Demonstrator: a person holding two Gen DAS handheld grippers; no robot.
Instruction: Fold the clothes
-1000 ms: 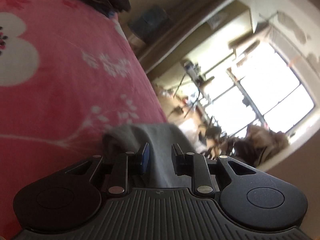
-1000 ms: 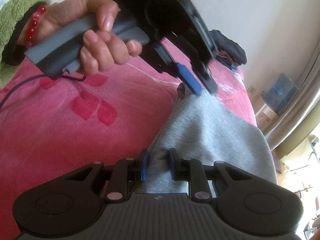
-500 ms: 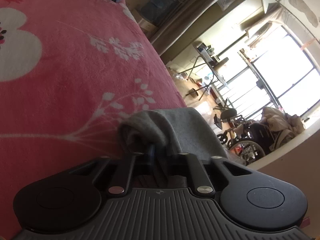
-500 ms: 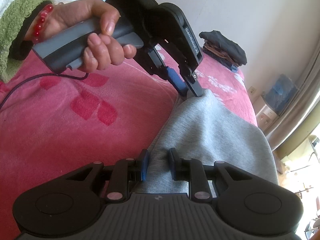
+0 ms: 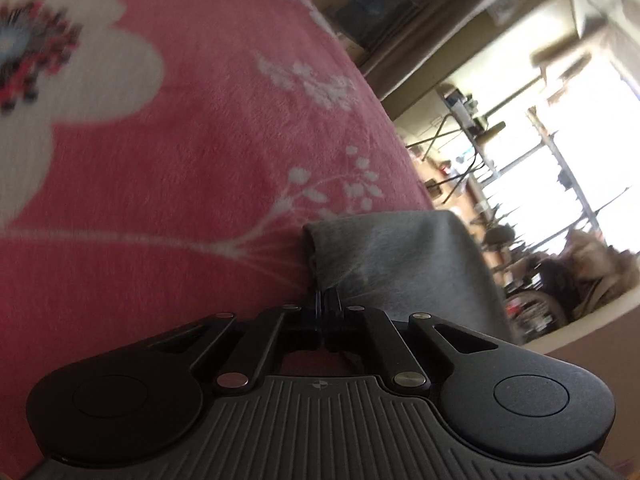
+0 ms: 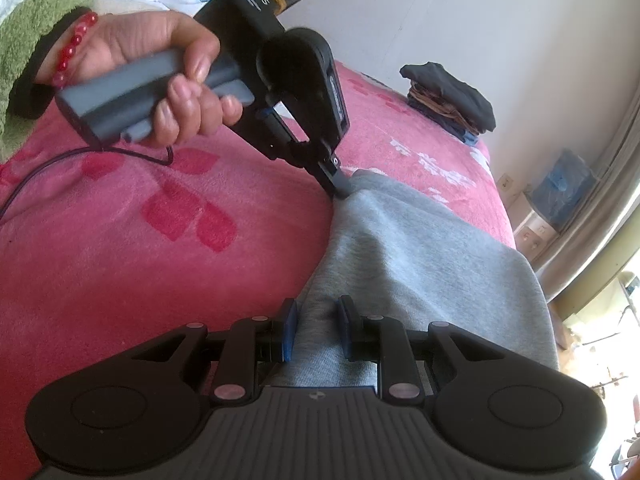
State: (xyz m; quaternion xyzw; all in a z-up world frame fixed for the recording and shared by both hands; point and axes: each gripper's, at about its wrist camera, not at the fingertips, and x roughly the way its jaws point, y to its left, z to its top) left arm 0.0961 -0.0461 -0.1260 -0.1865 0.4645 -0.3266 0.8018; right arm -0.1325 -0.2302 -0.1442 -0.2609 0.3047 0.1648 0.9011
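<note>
The grey garment [image 6: 420, 264] lies on the pink blanket [image 6: 140, 240] that covers the bed, near the bed's edge on the window side, and all the rest can be placed against it. It looks like a sweatshirt or sweatpants already doubled over, though which one cannot be told from these views.

The left gripper [image 6: 340, 186] sits at the garment's far corner, its tips pinched together on the cloth's edge. In the left wrist view the jaws meet with no gap, and the grey fold [image 5: 392, 264] rises directly ahead of them, so the corner seems caught between the pads. A hand [image 6: 160, 76] with a red bead bracelet [image 6: 74, 48] holds that tool's grey handle, above the blanket and to the side of the garment; a dark cable [image 6: 52, 164] trails from it across the blanket.

The right gripper [image 6: 316, 330] is at the garment's near edge. Its blue pads [image 6: 289, 330] stand partly apart with a ridge of grey cloth bunched between them; the pads appear to press on that ridge, so this is likely a hold on a thick fold rather than idle jaws.

Holding two corners along the same long edge makes sense for folding: both ends can be lifted together and carried across, keeping the edge straight.

Beyond the garment, at the far end of the bed, rests a stack of dark clothes [image 6: 448, 100], probably finished pieces.
</note>
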